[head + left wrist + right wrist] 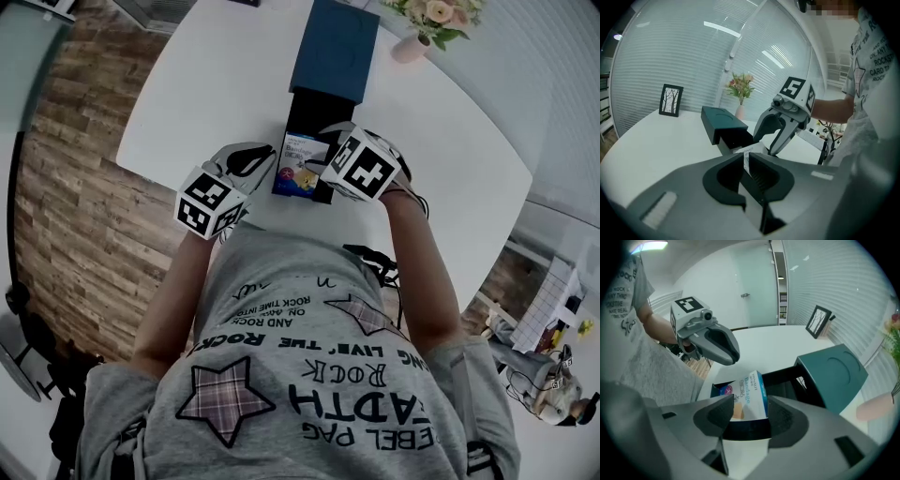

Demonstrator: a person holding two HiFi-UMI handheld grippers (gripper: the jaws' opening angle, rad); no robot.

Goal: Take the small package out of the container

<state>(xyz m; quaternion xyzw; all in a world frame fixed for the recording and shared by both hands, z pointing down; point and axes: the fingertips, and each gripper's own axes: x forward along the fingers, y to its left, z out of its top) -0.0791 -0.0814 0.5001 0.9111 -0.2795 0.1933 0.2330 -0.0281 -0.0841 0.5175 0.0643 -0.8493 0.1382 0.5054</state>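
R claw tight on pkg

This looks like an office meeting room: a large white table stands on a wood-plank floor showing at 9 o'clock. Frosted striped glass walls and a frosted door enclose it. A framed picture and a vase of flowers sit at the table's 1 o'clock.

Glossy cardboard package, matt teal container, smooth white table
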